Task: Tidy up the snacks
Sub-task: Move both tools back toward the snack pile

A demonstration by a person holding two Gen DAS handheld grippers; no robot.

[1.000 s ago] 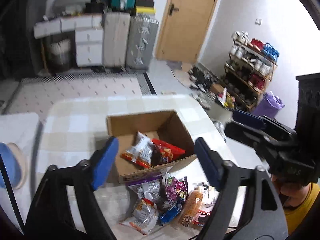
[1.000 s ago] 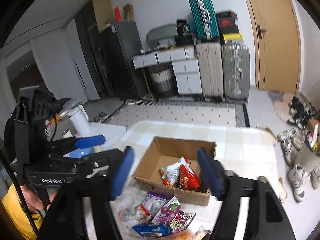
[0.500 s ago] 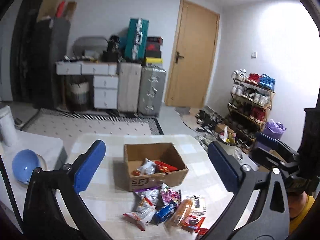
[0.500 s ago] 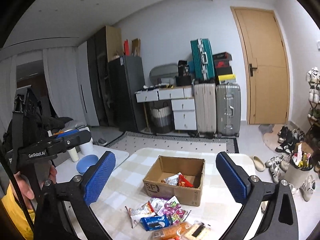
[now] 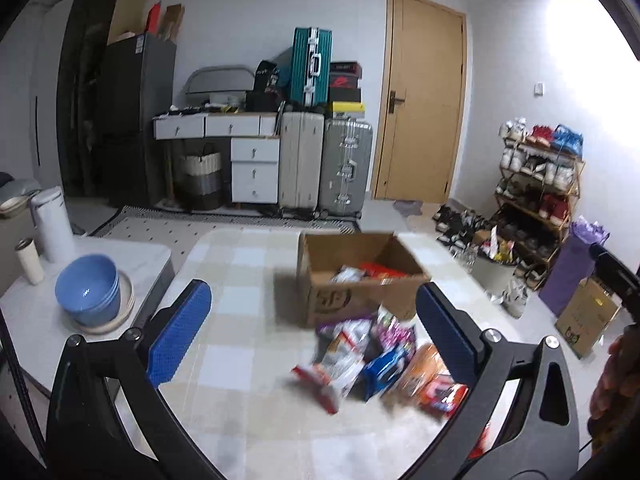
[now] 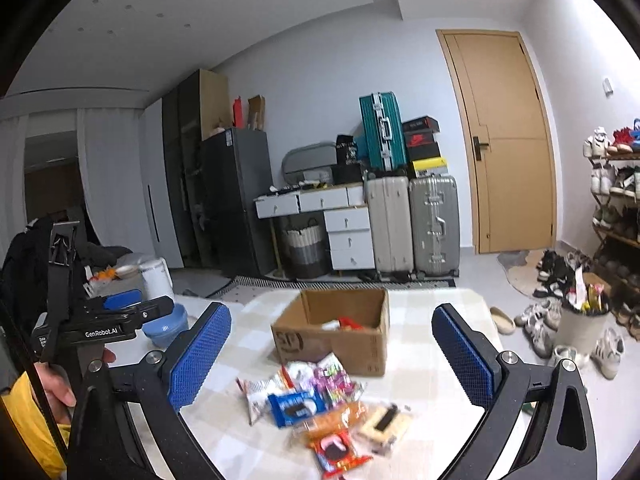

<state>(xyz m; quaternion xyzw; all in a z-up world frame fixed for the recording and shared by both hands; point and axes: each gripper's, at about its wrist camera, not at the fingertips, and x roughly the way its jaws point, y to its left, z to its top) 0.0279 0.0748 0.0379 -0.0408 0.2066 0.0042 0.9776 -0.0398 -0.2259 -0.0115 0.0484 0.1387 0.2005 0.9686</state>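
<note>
Both grippers wide apart, nothing between the pads. Left gripper [image 5: 314, 334] and right gripper [image 6: 332, 354] hang over the near side of the checked tabletop [image 5: 240, 300], jaws have just been opening. Cardboard box [image 6: 340, 332] sits mid-tabletop, open top, a few packets inside incl. a red one [image 6: 350, 323]. Loose snack pile [image 6: 320, 408] lies on the tabletop just in front of the box: blue cookie pack [image 6: 294, 408], purple candy bag [image 6: 332, 380], orange pack [image 6: 340, 420], red pack [image 6: 334, 450] nearest the camera. Left view is motion-blurred, so labels unreadable. Blue bowls [image 5: 88, 294] stacked on the side table to the left, well apart from the snacks.
</note>
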